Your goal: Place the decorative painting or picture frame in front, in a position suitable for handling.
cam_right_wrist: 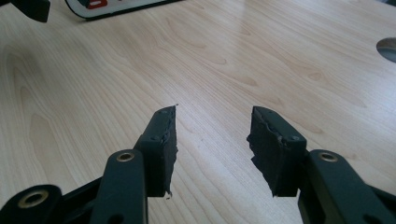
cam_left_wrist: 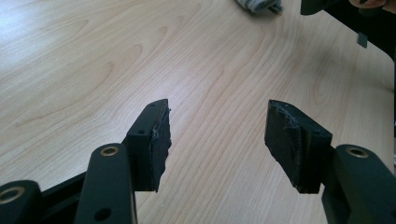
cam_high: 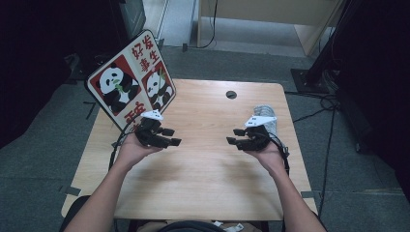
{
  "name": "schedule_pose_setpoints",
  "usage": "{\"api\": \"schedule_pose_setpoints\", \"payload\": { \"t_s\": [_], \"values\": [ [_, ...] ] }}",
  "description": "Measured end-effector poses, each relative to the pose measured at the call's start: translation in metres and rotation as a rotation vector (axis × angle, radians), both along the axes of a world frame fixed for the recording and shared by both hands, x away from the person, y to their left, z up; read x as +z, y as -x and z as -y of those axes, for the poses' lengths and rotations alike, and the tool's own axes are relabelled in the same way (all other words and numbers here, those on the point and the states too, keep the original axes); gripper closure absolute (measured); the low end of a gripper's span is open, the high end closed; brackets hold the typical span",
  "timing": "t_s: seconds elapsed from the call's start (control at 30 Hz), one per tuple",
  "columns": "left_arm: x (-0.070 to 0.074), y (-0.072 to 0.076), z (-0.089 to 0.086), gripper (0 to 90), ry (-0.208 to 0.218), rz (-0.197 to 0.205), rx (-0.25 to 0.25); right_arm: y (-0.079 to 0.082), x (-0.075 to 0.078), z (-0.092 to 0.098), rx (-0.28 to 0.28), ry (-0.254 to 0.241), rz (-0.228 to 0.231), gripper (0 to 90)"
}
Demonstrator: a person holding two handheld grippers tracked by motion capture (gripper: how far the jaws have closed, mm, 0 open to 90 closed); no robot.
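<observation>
Right now both grippers, left gripper [cam_high: 170, 136] & right gripper [cam_high: 234, 136], hover w/ jaws apart, empty. Grey cloth bundle [cam_high: 267, 116] sits just behind the right one; a blind backward swing could knock it off the table [cam_high: 203, 174].

Bench [cam_high: 208, 164]: pale wood grain, smooth, matt. Jaws: matt black plastic; pads [cam_left_wrist: 161, 144] rough, ragged foam. Panda sign [cam_high: 131, 77]: glossy.
</observation>
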State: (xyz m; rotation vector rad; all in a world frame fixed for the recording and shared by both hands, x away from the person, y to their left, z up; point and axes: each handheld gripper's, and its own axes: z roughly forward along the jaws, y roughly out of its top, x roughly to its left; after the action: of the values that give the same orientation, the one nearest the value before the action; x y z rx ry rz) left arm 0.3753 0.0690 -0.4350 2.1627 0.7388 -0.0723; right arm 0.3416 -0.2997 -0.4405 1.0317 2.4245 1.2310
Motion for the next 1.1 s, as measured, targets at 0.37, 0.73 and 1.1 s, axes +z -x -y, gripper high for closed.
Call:
{"api": "schedule_pose_setpoints", "payload": {
  "t_s": [0.37, 0.73, 1.1],
  "values": [
    [0.0006, 0.0008, 0.0008, 40.5, 0.003, -0.001, -0.008, 0.0004, -0.0029, -0.0028, 0.025, -0.016, -0.025, 54.1],
    [0.0019, -0.0002, -0.0003, 42.6, 0.013, -0.029, -0.005, -0.0002, 0.0017, -0.0015, 0.043, -0.025, -0.027, 54.5],
    [0.0059, 0.0009, -0.0023, 41.2, -0.004, -0.007, -0.016, -0.0022, -0.0002, -0.0007, 0.042, 0.005, -0.040, 51.1]
  ]
}}
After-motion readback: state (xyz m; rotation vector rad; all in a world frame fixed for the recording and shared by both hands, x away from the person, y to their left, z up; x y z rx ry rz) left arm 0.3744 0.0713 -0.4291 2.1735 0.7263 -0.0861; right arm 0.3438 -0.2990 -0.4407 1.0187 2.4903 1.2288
